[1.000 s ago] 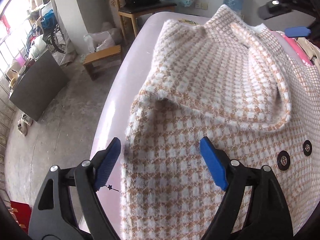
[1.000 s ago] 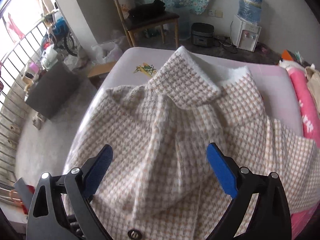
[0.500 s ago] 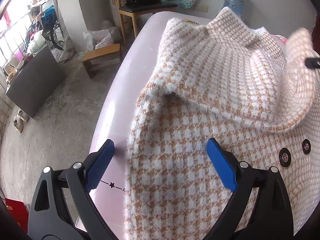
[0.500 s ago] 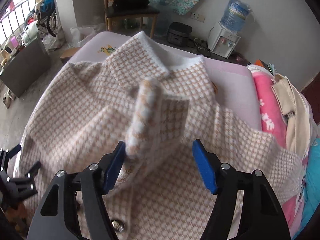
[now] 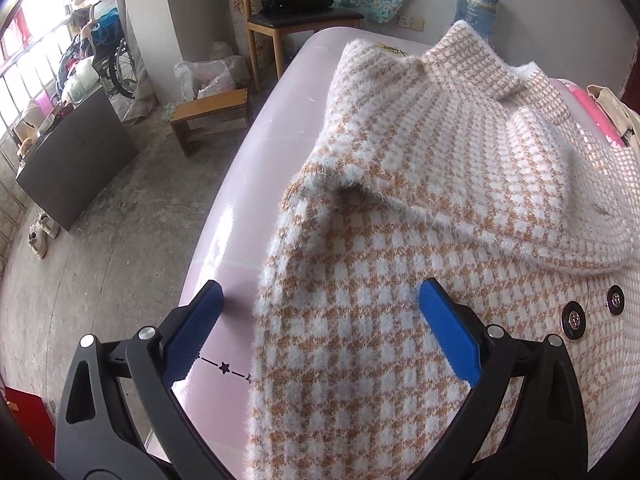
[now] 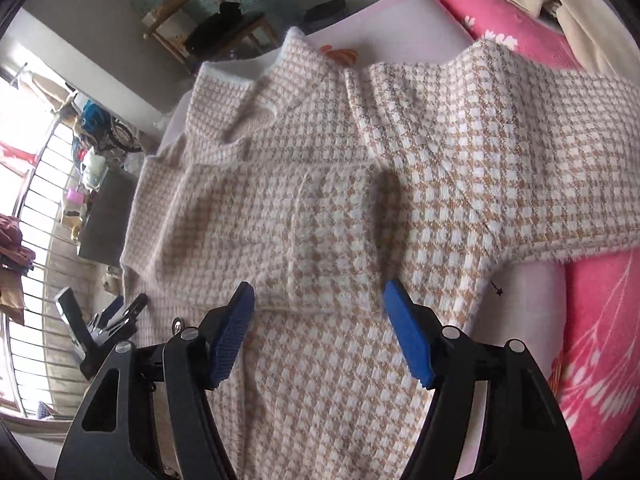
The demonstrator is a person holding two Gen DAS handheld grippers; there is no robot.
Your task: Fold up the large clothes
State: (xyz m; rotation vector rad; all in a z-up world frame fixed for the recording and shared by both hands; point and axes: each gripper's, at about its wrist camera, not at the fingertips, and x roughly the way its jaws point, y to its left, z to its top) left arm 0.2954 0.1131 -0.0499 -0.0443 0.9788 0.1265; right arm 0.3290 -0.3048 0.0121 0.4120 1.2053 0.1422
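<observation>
Fuzzy tan-and-white check wool, that is the coat (image 5: 420, 208) I am folding, spread over the pale pink bed (image 5: 256, 184) with its collar toward the far end; my left tongs (image 5: 320, 332) hover spread wide over the coat's left edge, gripping nothing, one blue pad over bare bed and the other over the knit, which I judge puts them ready to take that side for the next fold; just ahead of them the left sleeve (image 5: 460, 152) lies folded across the body, and two dark buttons (image 5: 574, 318) show at the front placket to the right; further right, my right tongs (image 6: 318, 320) are spread open too, empty, poised just behind the cuff (image 6: 320, 268) of that sleeve, which rests flat on the chest; I take it the sleeve was laid there to narrow the coat into a tidy rectangle; the right sleeve (image 6: 540, 168) is still stretched outward toward the pink blanket (image 6: 592, 328); half a second ago the cuff was up in the air between my right pads, now it is down and released; my left tongs have barely shifted.
</observation>
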